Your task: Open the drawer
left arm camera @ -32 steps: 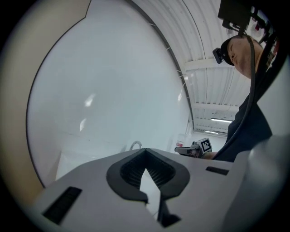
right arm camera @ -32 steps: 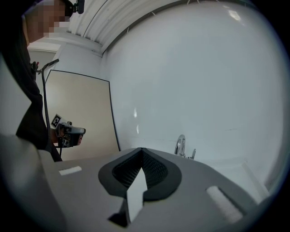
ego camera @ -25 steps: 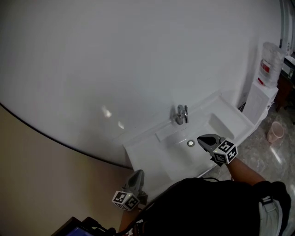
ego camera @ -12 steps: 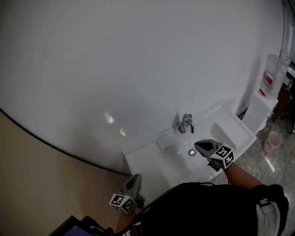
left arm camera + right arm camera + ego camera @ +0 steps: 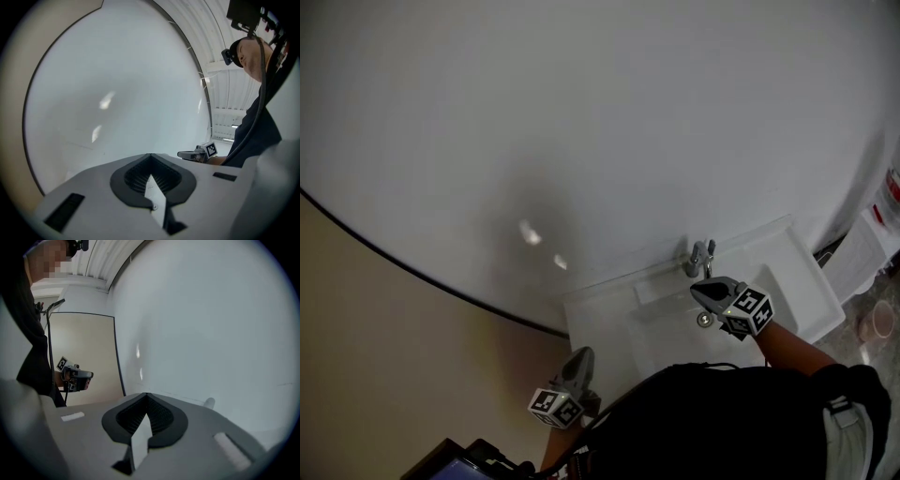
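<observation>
1. White glossy ceramic formed the one rectangular sink (image 5: 595, 314). Its basin was smooth, with one round metal drain (image 5: 705, 320) and one chrome tap (image 5: 701, 258) at the back edge.
2. Behind it rose a smooth white wall (image 5: 581, 112) bearing two small glints. A thin dark curved line divided it from a matt beige wall (image 5: 356, 356).
3. Left gripper (image 5: 151, 174) and right gripper (image 5: 146, 416), two in all, were grey hard plastic with dark ribbed pads. Each carried one cube of black-and-white square markers, the left cube (image 5: 555, 406) and the right cube (image 5: 748, 312).
4. Left gripper: the jaws were together with nothing between them. It faced the white wall, just off the sink's near-left corner.
5. Right gripper: the jaws were together too, with nothing between them. It hung over the basin, with its tip just below the tap in the head view and beside the drain.
6. Drawer: I could not make it out in any view. The sink's front lay hidden behind the person's dark clothing (image 5: 722, 422), so where the drawer lay relative to either pair of jaws could not be told.
</observation>
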Action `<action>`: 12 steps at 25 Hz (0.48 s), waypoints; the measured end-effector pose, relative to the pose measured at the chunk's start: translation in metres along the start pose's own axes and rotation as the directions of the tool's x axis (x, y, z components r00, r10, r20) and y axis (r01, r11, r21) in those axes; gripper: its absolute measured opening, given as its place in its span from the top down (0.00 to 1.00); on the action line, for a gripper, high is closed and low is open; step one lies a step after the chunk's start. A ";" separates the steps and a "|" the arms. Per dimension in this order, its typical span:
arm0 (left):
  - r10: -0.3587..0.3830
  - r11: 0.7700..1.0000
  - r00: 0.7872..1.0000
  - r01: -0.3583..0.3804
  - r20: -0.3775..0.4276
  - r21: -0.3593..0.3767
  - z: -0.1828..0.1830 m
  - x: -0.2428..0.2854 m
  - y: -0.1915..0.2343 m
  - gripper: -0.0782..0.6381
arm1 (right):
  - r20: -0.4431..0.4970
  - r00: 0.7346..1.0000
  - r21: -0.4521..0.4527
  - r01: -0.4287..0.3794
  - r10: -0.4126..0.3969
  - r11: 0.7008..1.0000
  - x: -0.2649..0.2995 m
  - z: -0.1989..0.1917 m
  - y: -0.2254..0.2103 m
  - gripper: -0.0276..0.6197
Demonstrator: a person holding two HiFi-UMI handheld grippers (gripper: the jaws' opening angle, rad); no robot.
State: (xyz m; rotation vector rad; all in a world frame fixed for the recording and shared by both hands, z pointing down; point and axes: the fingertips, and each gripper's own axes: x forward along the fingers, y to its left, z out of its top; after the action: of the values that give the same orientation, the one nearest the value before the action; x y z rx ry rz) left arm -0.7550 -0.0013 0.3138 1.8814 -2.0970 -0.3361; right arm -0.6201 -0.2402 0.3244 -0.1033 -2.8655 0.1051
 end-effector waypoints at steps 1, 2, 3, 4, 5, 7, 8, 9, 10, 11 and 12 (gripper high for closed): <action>0.007 1.000 1.000 -0.007 0.000 0.008 0.001 0.000 -0.002 0.90 | 0.003 1.000 0.003 -0.016 0.016 1.000 0.004 0.000 -0.001 0.96; 0.016 1.000 1.000 -0.016 -0.004 0.016 0.000 -0.001 -0.002 0.90 | 0.004 1.000 0.010 -0.027 0.027 1.000 0.007 -0.001 -0.001 0.96; 0.028 0.999 1.000 -0.028 -0.008 0.018 0.000 -0.003 -0.001 0.90 | 0.004 0.999 0.017 -0.033 0.033 0.999 0.011 -0.004 -0.002 0.96; 0.039 0.999 0.999 -0.039 -0.011 0.017 0.000 -0.006 0.001 0.90 | 0.003 0.999 0.022 -0.036 0.036 0.999 0.014 -0.007 -0.002 0.96; 0.049 0.999 0.999 -0.049 -0.013 0.015 0.000 -0.009 0.005 0.90 | 0.002 0.999 0.025 -0.039 0.039 0.999 0.018 -0.009 -0.003 0.96; 0.064 0.998 0.998 -0.064 -0.016 0.018 0.002 -0.012 0.011 0.90 | 0.007 0.999 0.028 -0.045 0.044 0.999 0.025 -0.007 -0.002 0.96; 0.069 0.997 0.998 -0.069 -0.016 0.020 0.003 -0.013 0.014 0.90 | 0.011 0.999 0.030 -0.048 0.047 0.998 0.028 -0.005 -0.001 0.96; 0.071 0.997 0.997 -0.070 -0.013 0.021 0.006 -0.013 0.016 0.90 | 0.014 0.999 0.030 -0.049 0.049 0.998 0.030 -0.003 -0.001 0.96; 0.070 0.997 0.998 -0.069 -0.010 0.022 0.008 -0.013 0.018 0.90 | 0.015 0.999 0.031 -0.047 0.047 0.998 0.032 -0.002 -0.001 0.96; 0.068 0.997 0.998 -0.067 -0.008 0.023 0.009 -0.013 0.020 0.90 | 0.013 0.999 0.031 -0.043 0.042 0.999 0.033 -0.002 -0.001 0.96; 0.065 0.998 0.998 -0.065 -0.007 0.023 0.010 -0.014 0.022 0.90 | 0.009 0.999 0.031 -0.037 0.036 0.999 0.033 -0.003 -0.001 0.96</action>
State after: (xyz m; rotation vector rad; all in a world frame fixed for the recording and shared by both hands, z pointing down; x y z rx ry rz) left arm -0.7778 0.0144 0.3113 1.8195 -2.1599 -0.2903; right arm -0.6515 -0.2381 0.3362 -0.1494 -2.8699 0.1580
